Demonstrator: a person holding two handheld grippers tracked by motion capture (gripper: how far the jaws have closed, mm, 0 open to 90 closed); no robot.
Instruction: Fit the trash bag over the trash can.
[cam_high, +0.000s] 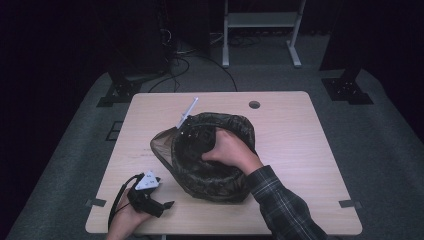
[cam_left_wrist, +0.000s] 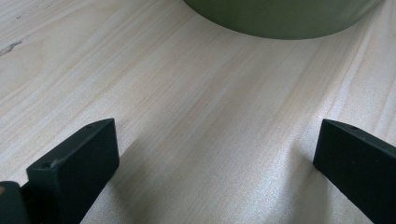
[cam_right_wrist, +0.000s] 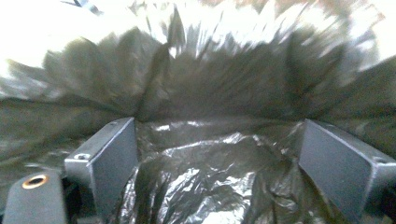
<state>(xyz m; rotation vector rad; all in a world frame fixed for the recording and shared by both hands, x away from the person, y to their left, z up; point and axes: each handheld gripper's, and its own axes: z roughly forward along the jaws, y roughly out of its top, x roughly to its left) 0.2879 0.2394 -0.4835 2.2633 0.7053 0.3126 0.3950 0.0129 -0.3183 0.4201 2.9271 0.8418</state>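
A round olive-green bin (cam_high: 220, 192) lined with a dark, crinkled plastic bag (cam_high: 165, 147) stands at the middle of the wooden table (cam_high: 290, 150). The person's right hand (cam_high: 230, 150) reaches down into it. In the right gripper view my right gripper (cam_right_wrist: 217, 158) is open inside the bag (cam_right_wrist: 210, 93), with wrinkled film below and around the jaws. My left gripper (cam_high: 162, 197) rests near the table's front left, open, nothing between its fingers. In the left gripper view it (cam_left_wrist: 215, 154) faces the bin's green wall (cam_left_wrist: 280, 18) across bare wood.
A thin white rod (cam_high: 189, 112) sticks out past the bin's far rim. The table has a cable hole (cam_high: 254, 104) near its far edge and tape pieces at the front corners (cam_high: 95, 202). A white frame (cam_high: 260, 20) and cables sit on the floor behind.
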